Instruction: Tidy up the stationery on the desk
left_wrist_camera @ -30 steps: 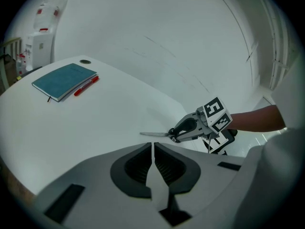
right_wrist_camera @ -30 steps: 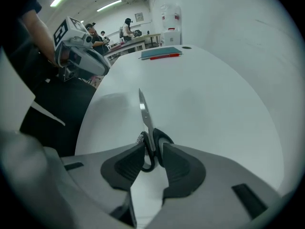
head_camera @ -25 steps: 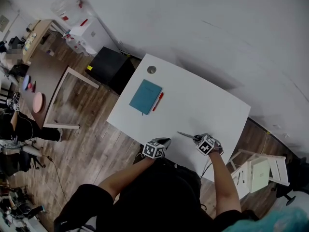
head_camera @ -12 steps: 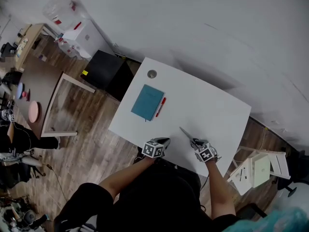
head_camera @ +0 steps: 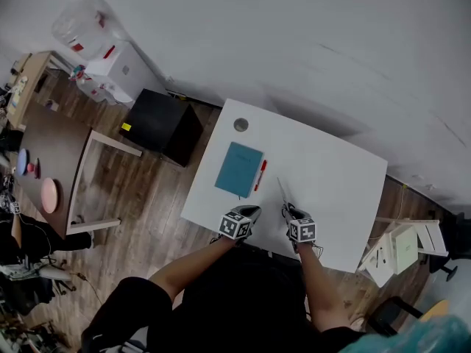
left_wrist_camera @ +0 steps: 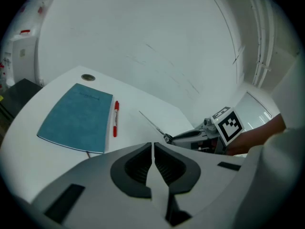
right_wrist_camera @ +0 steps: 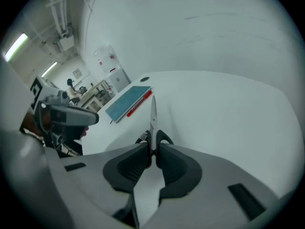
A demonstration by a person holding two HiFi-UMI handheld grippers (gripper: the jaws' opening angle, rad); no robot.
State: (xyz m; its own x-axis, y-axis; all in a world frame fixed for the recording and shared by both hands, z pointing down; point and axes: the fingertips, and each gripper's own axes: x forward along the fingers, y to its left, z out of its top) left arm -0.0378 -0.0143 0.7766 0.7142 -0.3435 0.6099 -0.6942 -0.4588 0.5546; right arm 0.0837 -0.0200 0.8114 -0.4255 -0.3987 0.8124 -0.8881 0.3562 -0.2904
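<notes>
Right gripper (right_wrist_camera: 152,149) clamps scissors (right_wrist_camera: 152,114) over counter (head_camera: 335,175) | left gripper (left_wrist_camera: 152,151) pinched together, empty | red pen (head_camera: 260,175) just beside teal notebook (head_camera: 239,169)

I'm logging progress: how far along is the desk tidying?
Looks done: the notebook and red pen lie side by side. In hand: the right hand-held gripper is shut on the scissors. To do: setting the scissors down, probably beside the pen; the left hand-held gripper is shut, empty.
</notes>
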